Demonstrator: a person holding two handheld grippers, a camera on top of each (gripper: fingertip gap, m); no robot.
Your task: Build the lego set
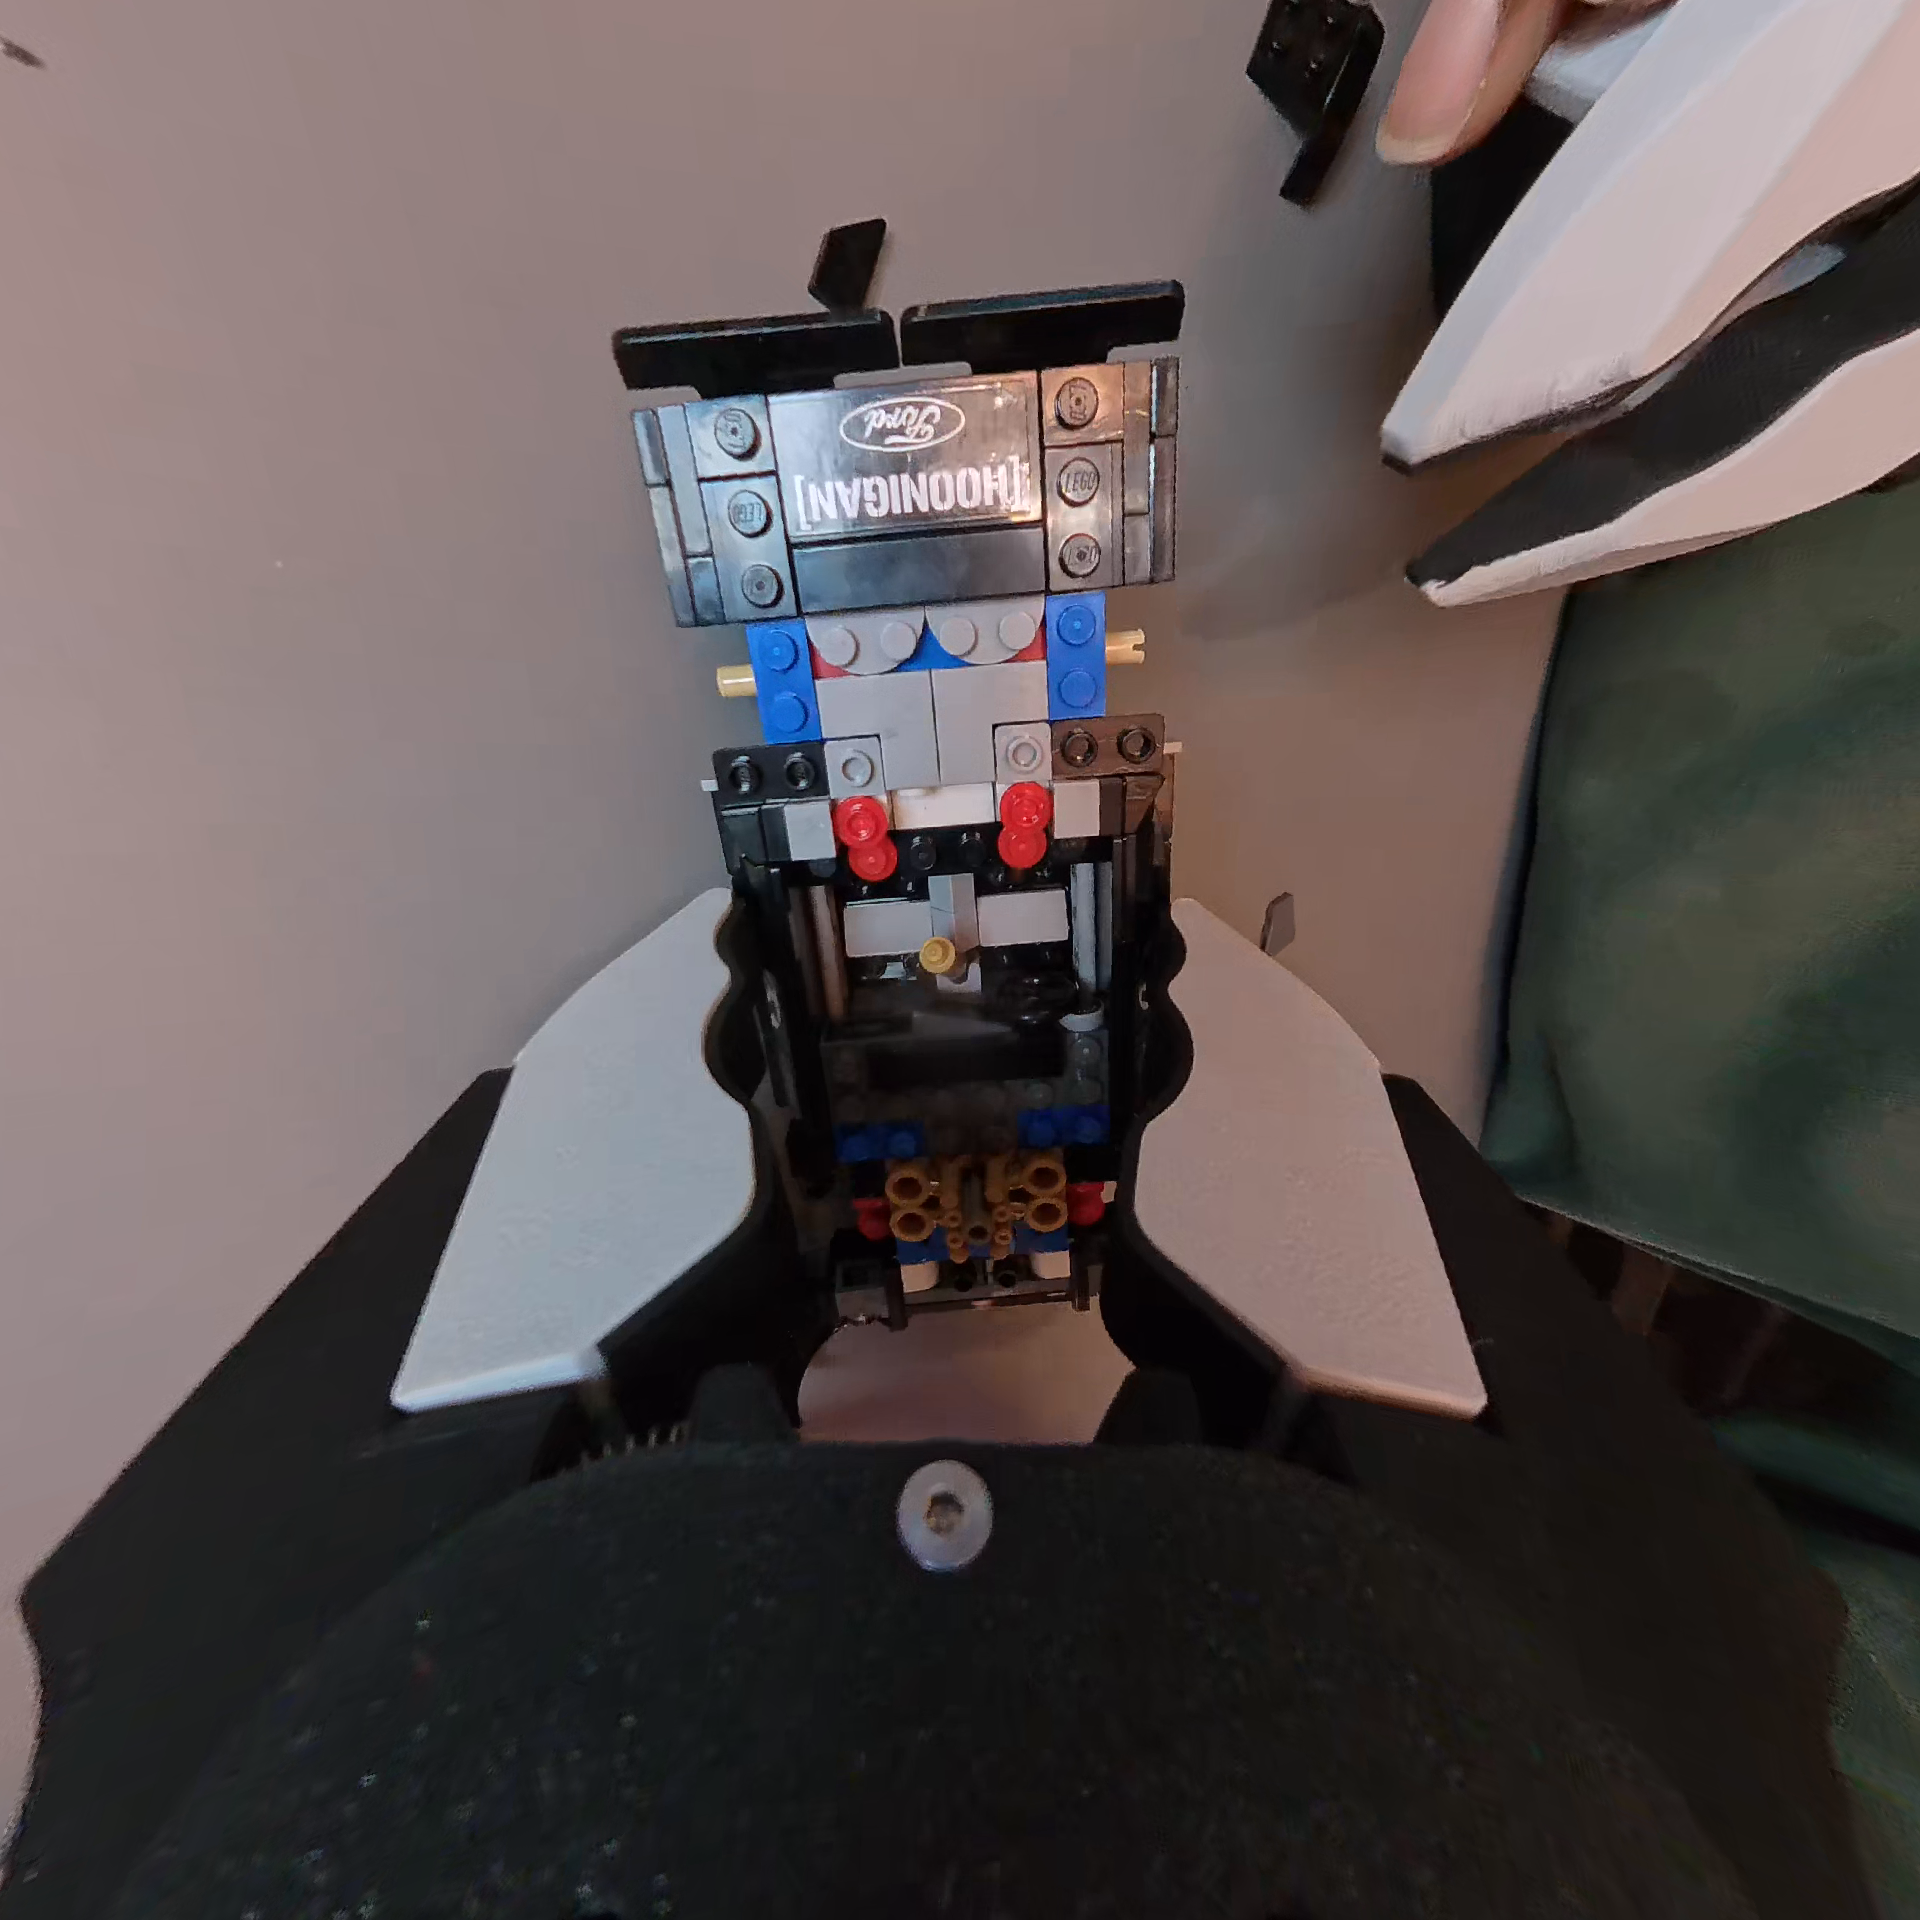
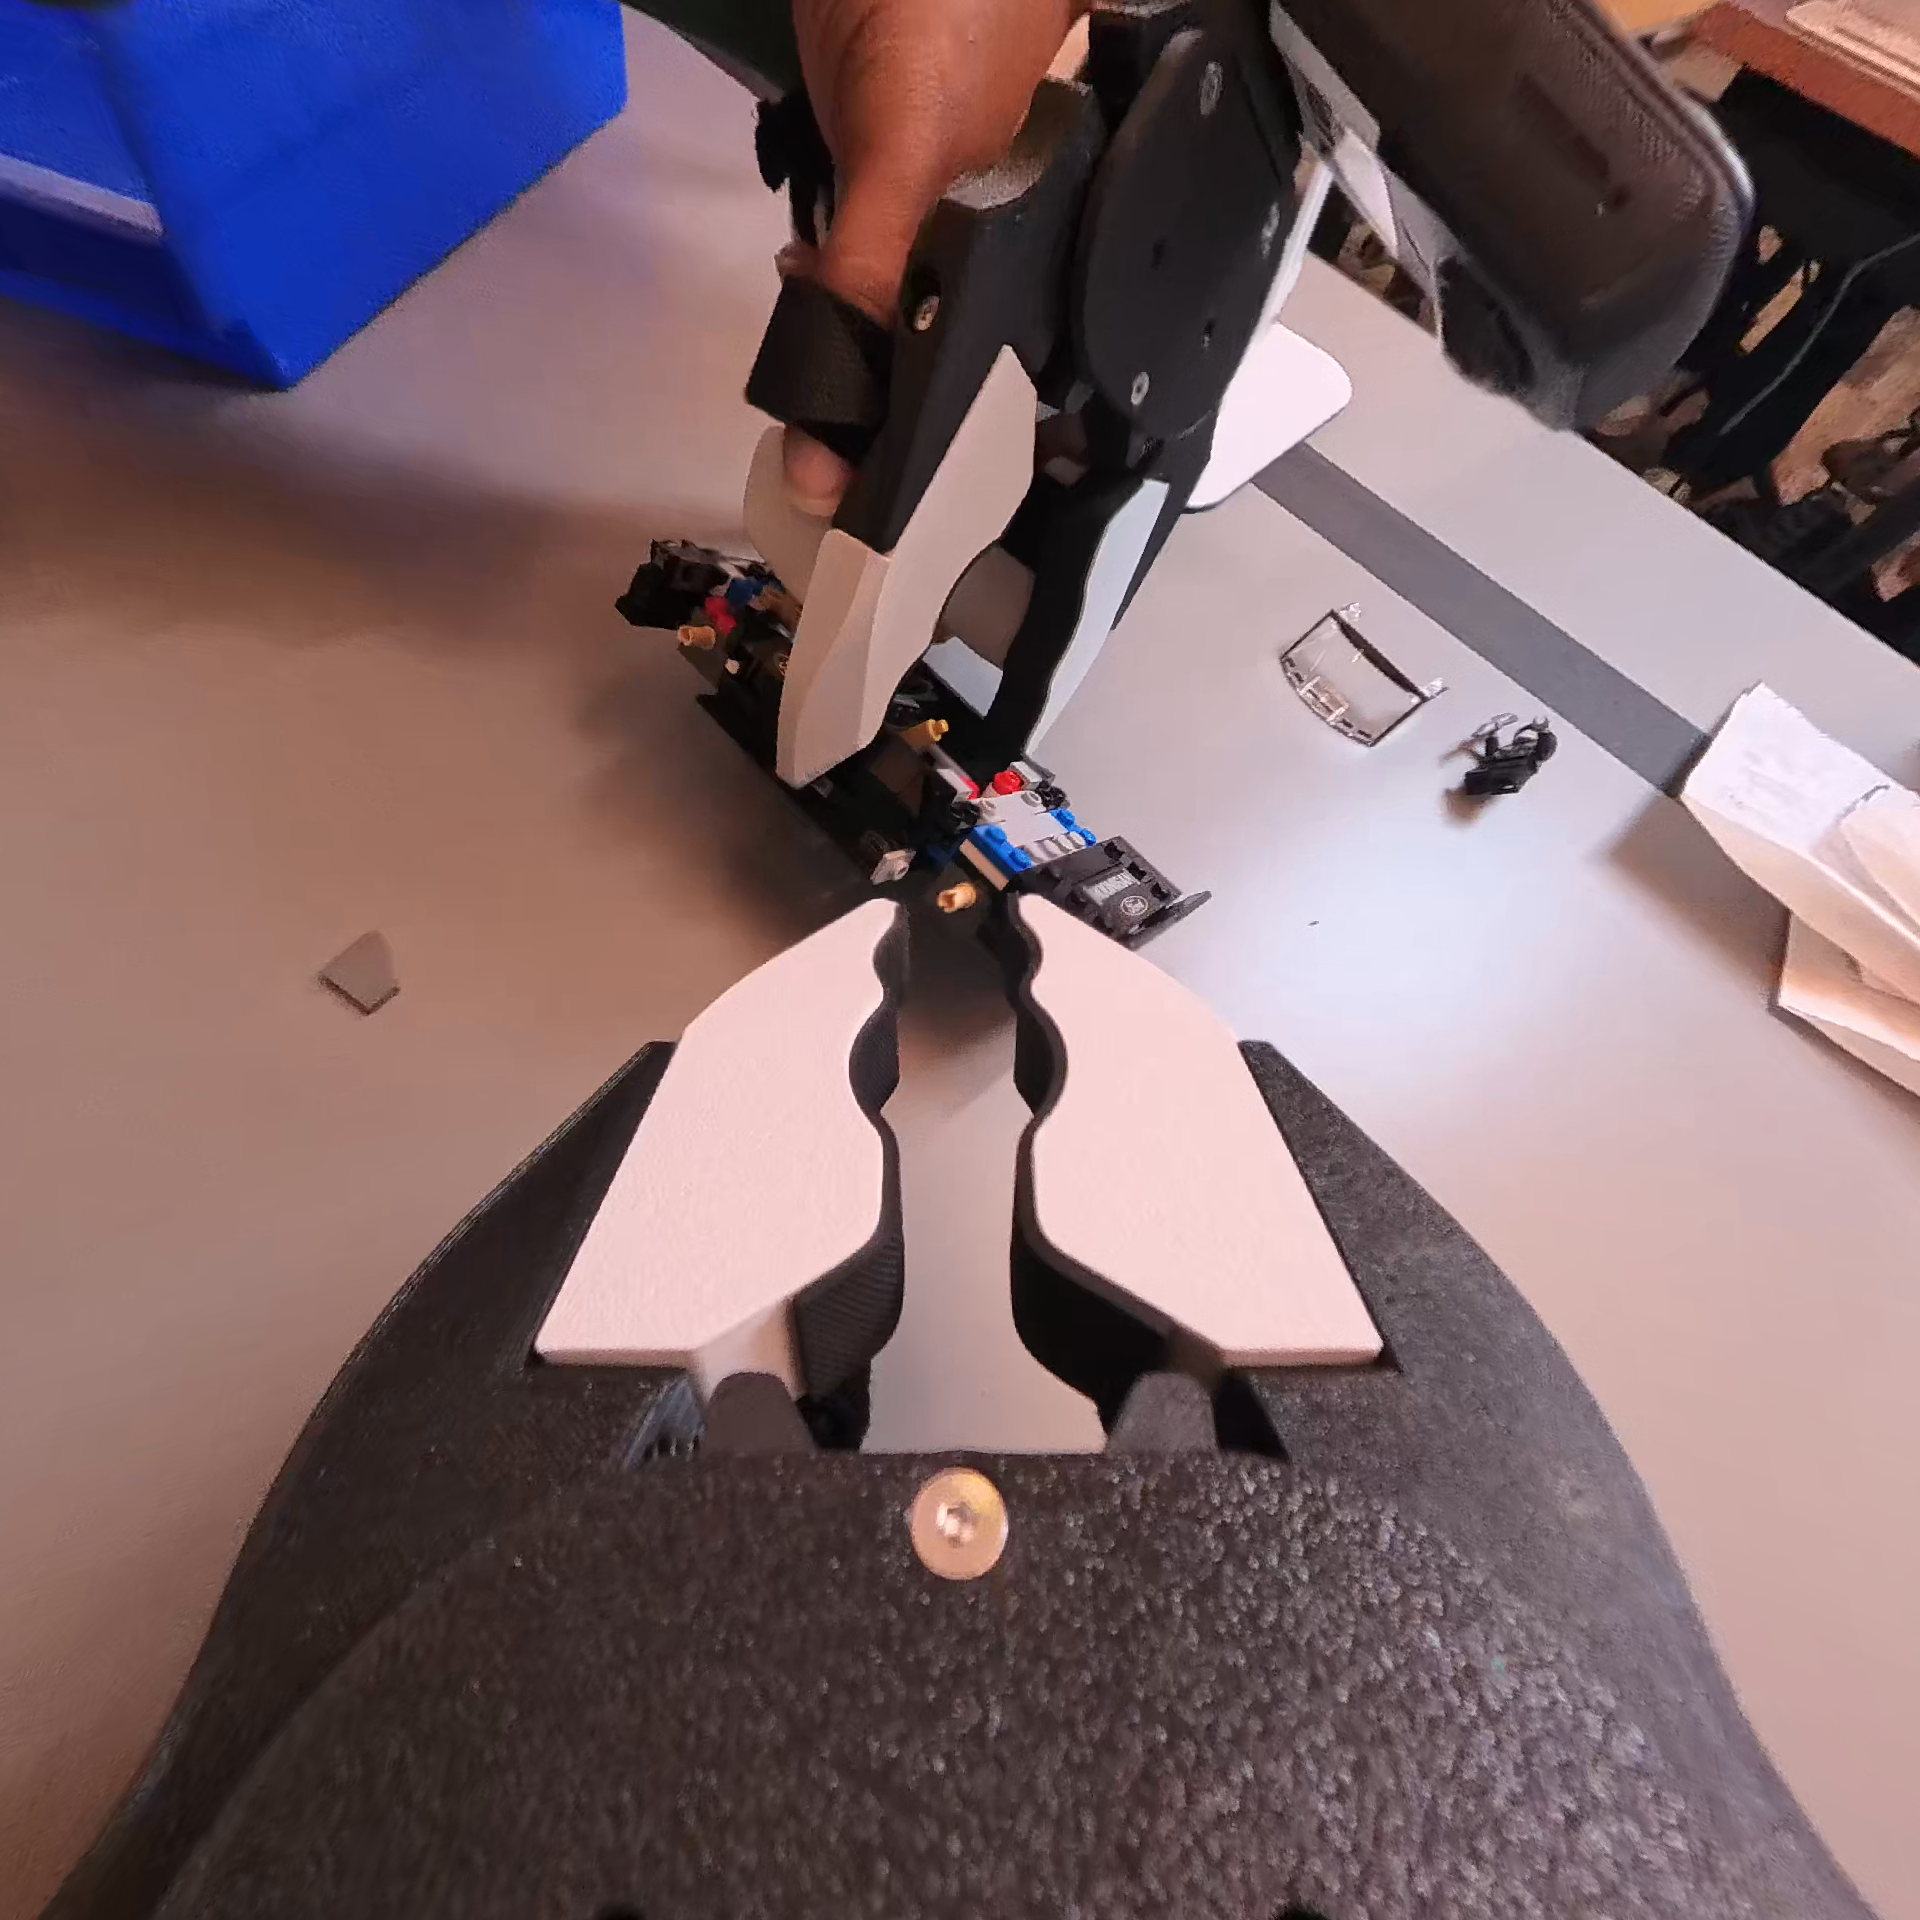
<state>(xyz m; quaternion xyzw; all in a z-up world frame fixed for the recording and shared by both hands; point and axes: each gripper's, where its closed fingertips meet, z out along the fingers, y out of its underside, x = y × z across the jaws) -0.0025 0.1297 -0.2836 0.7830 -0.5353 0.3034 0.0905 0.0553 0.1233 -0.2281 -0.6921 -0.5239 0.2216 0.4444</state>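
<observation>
The partly built Lego car point(image 1: 940, 790) is black with blue, grey and red bricks and a printed black hood section at its far end. My left gripper point(image 1: 951, 935) is shut on the car's middle and holds it on the grey table point(image 1: 312, 623). In the right wrist view the car point(image 2: 1039, 842) lies under the left gripper point(image 2: 904, 675), which a hand holds. My right gripper point(image 2: 958, 920) is narrowly open and empty. Its tips sit just short of a tan axle pin point(image 2: 956, 899) on the car's side. Its fingers point(image 1: 1662, 343) show at the upper right of the left wrist view.
A blue bin point(image 2: 260, 156) stands at the far left. A clear windscreen piece point(image 2: 1351, 675), a small black piece point(image 2: 1507, 753) and paper sheets point(image 2: 1829, 883) lie to the right. A grey tile point(image 2: 358, 971) lies at the left. Black pieces point(image 1: 1314, 73) lie beyond the car.
</observation>
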